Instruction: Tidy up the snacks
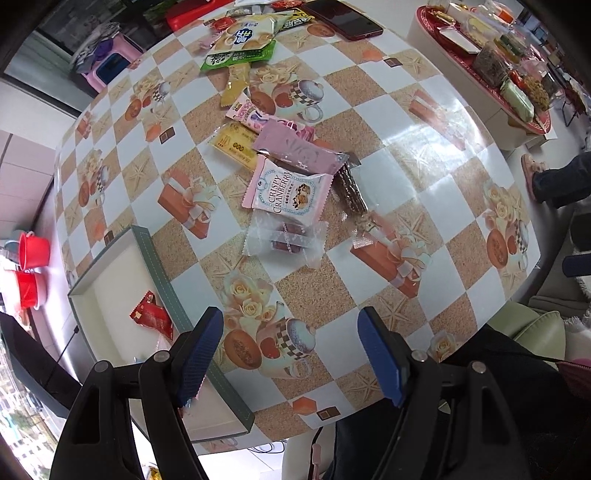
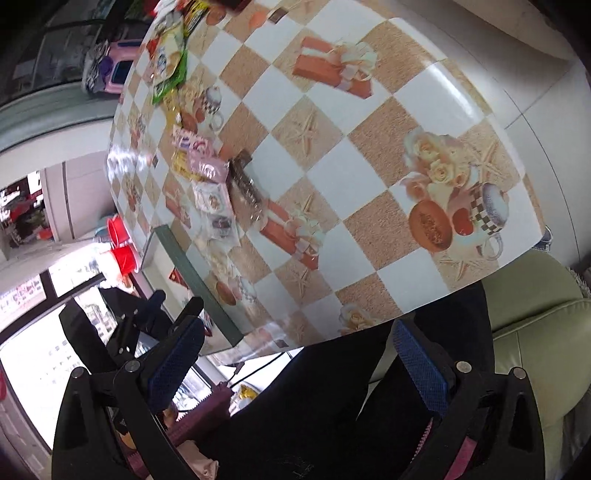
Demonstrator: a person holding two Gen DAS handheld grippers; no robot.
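A grey-green box (image 1: 155, 258) with a white inside sits at the table's near left edge and holds a red snack packet (image 1: 151, 317). Loose snacks lie in a line up the table: a clear packet of dark sweets (image 1: 284, 236), a pink Crispy Cranberry packet (image 1: 288, 188), a mauve packet (image 1: 299, 147), a yellow packet (image 1: 236, 144) and a dark bar in clear wrap (image 1: 351, 188). My left gripper (image 1: 291, 354) is open and empty, just right of the box. My right gripper (image 2: 295, 362) is open and empty, off the table's near edge. The box (image 2: 192, 273) and the snacks (image 2: 214, 195) also show in the right wrist view.
More snack bags (image 1: 243, 40) and a dark phone (image 1: 343, 18) lie at the table's far end. A red tray of food (image 1: 495, 62) stands on a second table at the right. Red buckets (image 1: 33, 266) stand on the floor at the left. A green cushion (image 2: 535, 332) is beside me.
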